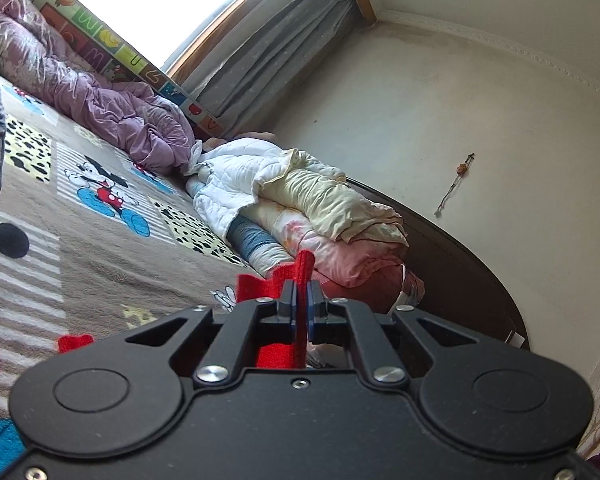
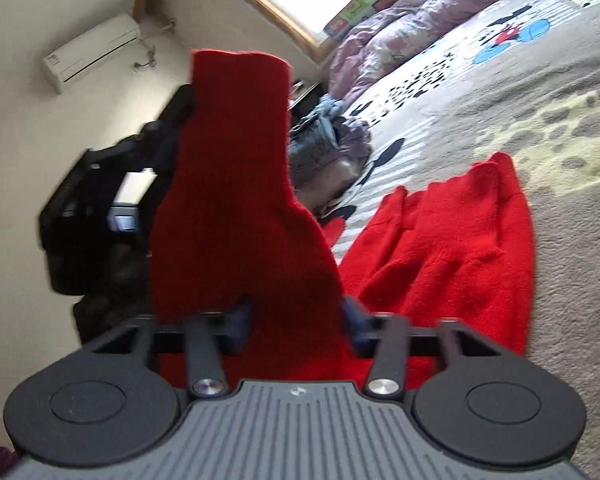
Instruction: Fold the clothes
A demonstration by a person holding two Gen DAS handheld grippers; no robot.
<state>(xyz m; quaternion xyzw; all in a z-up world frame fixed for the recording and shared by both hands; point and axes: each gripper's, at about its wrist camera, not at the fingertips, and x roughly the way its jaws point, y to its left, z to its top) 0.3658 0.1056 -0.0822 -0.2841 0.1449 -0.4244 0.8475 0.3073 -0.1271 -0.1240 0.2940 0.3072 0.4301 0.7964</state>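
Left wrist: left gripper (image 1: 302,300) clamps red sweater (image 1: 296,276).

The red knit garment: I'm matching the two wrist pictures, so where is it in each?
Left wrist: red knit garment low centre, pinched in the left gripper.
Right wrist: centre, raised between the right gripper fingers, the rest lying on the right.
Shared landmark: purple quilt.

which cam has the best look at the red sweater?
Right wrist: the red sweater shows its lifted sleeve and its body lying on the bed. Left wrist shows only scraps of it around the shut left gripper.
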